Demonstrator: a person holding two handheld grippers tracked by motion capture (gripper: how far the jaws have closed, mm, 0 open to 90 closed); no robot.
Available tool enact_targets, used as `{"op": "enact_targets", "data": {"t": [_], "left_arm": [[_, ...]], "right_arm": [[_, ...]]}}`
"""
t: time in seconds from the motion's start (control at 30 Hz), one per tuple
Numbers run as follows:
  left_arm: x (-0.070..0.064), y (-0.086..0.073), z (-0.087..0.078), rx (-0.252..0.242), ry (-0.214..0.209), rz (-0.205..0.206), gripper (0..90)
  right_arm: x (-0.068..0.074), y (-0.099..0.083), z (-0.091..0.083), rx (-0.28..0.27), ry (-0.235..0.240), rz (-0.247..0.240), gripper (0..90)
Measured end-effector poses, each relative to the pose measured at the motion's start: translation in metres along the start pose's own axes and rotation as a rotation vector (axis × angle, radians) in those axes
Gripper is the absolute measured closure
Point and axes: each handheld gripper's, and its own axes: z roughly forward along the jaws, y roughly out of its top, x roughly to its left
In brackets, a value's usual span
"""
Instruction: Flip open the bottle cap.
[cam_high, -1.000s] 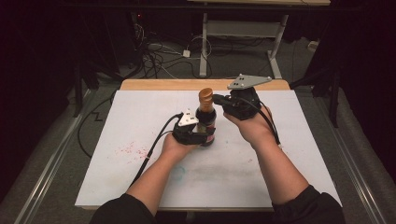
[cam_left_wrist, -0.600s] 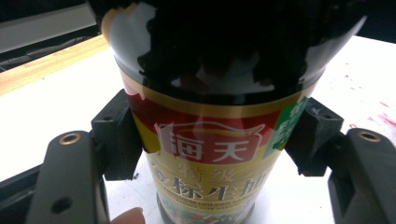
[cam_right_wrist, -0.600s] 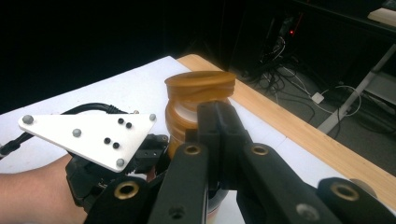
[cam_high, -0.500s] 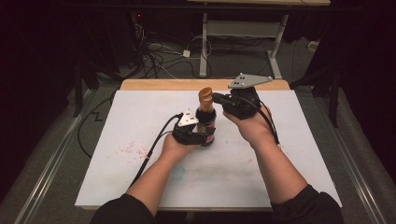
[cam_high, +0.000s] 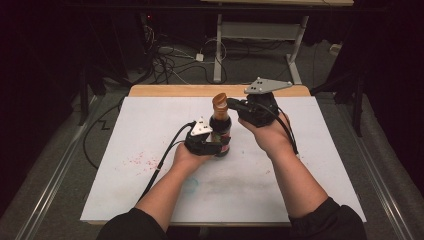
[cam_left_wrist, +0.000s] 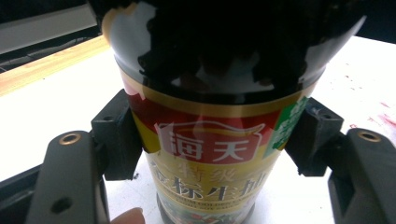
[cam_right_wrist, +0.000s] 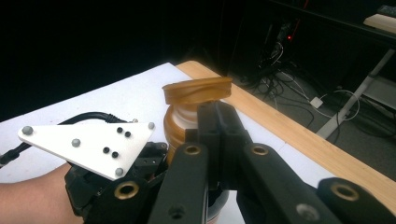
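Little has changed since the earlier pictures: the bottle (cam_high: 220, 127) stands in the same spot and both hands have kept their places, the brown cap (cam_high: 219, 101) still tipped open. The bottle is dark, upright, with a red and gold label bearing Chinese characters and a brown cap hinged up at the top. It stands on the white table (cam_high: 125, 130), near the middle and towards the far wooden edge. The left gripper (cam_high: 212, 143) pinches the bottle's lower body, one jaw on each side of the label. The right gripper (cam_high: 231, 103) has its jaws pressed together just beside the cap, at the bottle's neck.
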Motion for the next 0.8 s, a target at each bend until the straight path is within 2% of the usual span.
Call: {"op": "enact_targets", "data": {"t": [0.47,0.73,0.8], "left_arm": [[-0.001,0.0,0.0,0.0,0.001,0.003,29.0],[-0.001,0.0,0.0,-0.002,0.001,0.0,29.0],[-0.001,0.0,0.0,-0.002,0.001,0.001,29.0]], "right_arm": [[0.002,0.013,0.004,-0.019,0.001,-0.008,90.0],[0.016,0.038,0.028,-0.014,0.043,-0.039,90.0],[0.019,0.041,0.029,-0.022,0.05,-0.046,90.0]]}}
